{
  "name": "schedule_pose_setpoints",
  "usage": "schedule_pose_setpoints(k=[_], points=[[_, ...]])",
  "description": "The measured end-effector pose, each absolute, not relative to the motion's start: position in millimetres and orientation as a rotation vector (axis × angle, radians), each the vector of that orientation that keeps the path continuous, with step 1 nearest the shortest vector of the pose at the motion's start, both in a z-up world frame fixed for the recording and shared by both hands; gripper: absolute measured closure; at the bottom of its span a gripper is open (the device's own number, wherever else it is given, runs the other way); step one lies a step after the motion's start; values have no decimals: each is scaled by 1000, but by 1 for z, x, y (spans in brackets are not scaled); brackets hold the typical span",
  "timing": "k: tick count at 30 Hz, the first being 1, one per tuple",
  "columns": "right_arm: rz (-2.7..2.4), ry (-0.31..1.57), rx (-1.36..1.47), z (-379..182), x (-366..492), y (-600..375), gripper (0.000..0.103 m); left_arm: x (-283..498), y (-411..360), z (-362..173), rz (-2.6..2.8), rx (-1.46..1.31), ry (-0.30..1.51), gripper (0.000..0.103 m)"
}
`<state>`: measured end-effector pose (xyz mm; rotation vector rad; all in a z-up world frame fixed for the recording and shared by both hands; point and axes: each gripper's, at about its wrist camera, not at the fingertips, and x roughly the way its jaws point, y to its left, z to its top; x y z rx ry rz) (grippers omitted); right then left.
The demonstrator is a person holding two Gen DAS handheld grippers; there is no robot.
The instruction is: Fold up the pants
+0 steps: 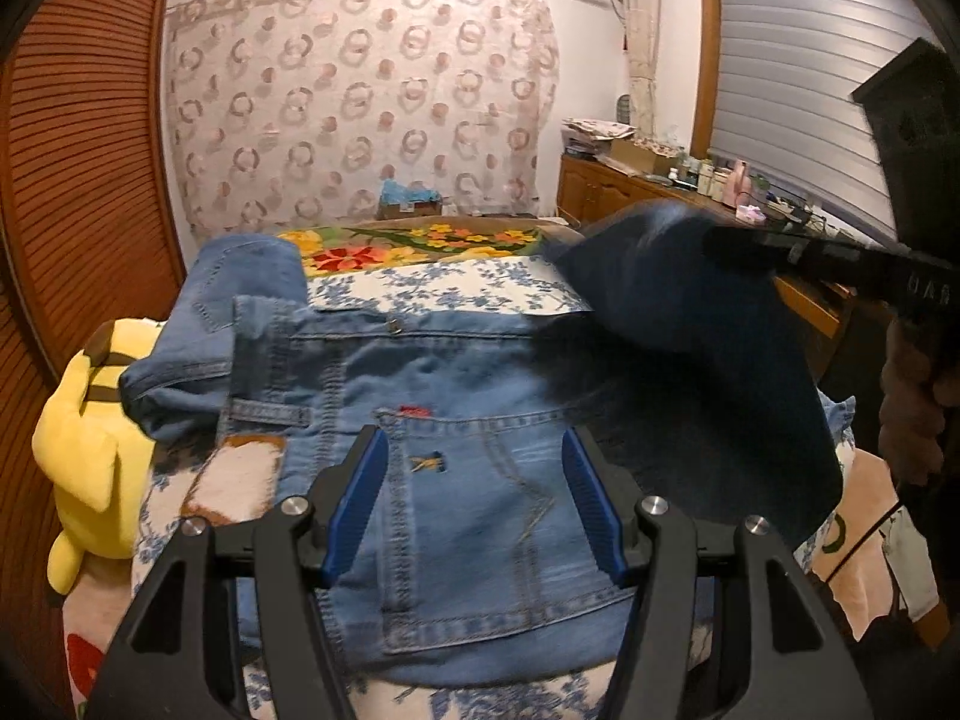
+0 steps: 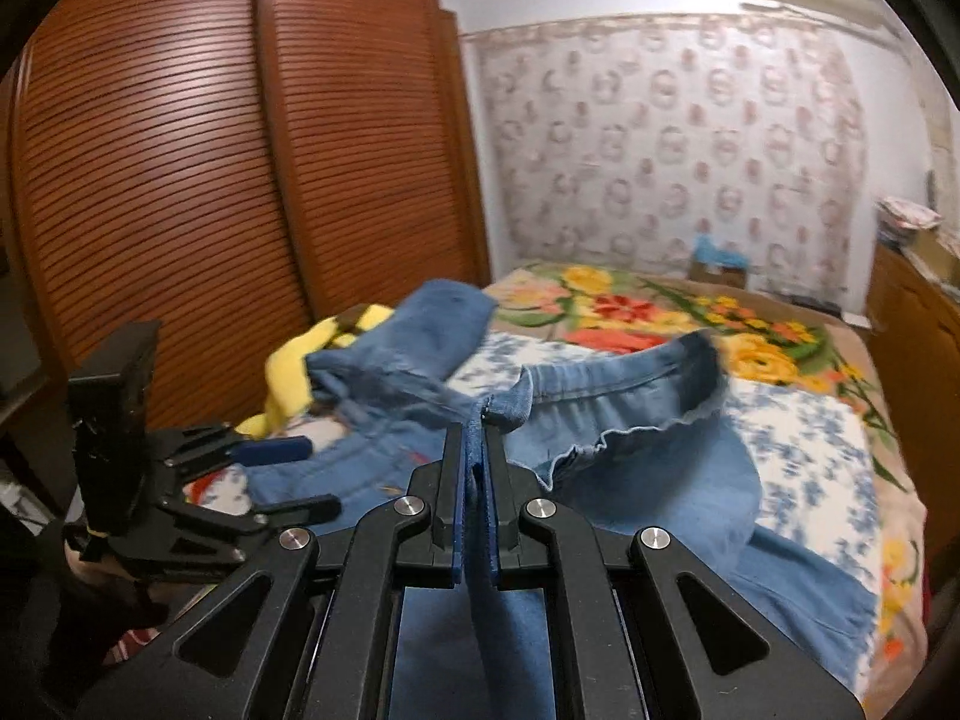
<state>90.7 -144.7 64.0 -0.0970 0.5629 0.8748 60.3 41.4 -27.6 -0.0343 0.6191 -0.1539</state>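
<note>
Light blue jeans (image 1: pixel 468 396) lie across the bed, waistband and back pocket facing up. My left gripper (image 1: pixel 474 468) is open just above the back pocket, which shows between its blue pads (image 1: pixel 363 492); nothing is gripped. From the right, my right gripper (image 1: pixel 738 246) holds up a pant leg (image 1: pixel 690 348), which drapes over the seat of the jeans. In the right wrist view the right gripper (image 2: pixel 478 426) is shut on the leg's hem (image 2: pixel 510 408), and the frayed cuff (image 2: pixel 636 432) curls to its right. The left gripper (image 2: pixel 288 477) shows at the left.
A yellow plush toy (image 1: pixel 90 450) sits at the bed's left edge against the jeans. A slatted wooden wardrobe (image 2: pixel 210 180) stands to the left. A cluttered wooden sideboard (image 1: pixel 672 180) runs along the right. The floral blanket (image 2: pixel 660 312) covers the far part of the bed.
</note>
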Motion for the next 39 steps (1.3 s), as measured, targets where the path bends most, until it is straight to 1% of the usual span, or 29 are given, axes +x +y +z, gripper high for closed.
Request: schedule_pose_setpoints(k=[2,3,5,6,9,14,18,22,27,29,34,39], points=[[896,614,-96,54,96,-132,100,60,46,-32,-146,-40,627,43],[896,638,-101,48,98,-127,97,59,49,-35,-142,-45,632,43],[922,678,-117,37,101,-117,80,58,56,-42,-134,-57,644,43],[925,685,-122,35,102,-114,77,58,57,-44,-130,-64,650,43],[910,694,-126,32,109,-114,75,59,64,-51,-127,-85,665,43],[839,679,-171,32,134,-121,64,67,58,-58,-158,-103,689,43],[765,688,-236,21,165,-120,62,75,46,-63,-199,-108,704,43],[728,713,-297,2,200,-116,56,85,33,-67,-240,-117,720,43],[700,751,-303,-22,240,-115,55,95,20,-73,-277,-116,739,43],[706,762,-295,-28,249,-115,55,95,16,-75,-298,-119,746,51],[744,798,-274,-38,263,-117,55,93,4,-83,-341,-111,764,60],[790,823,-265,-41,262,-117,55,96,4,-93,-349,-114,788,61]])
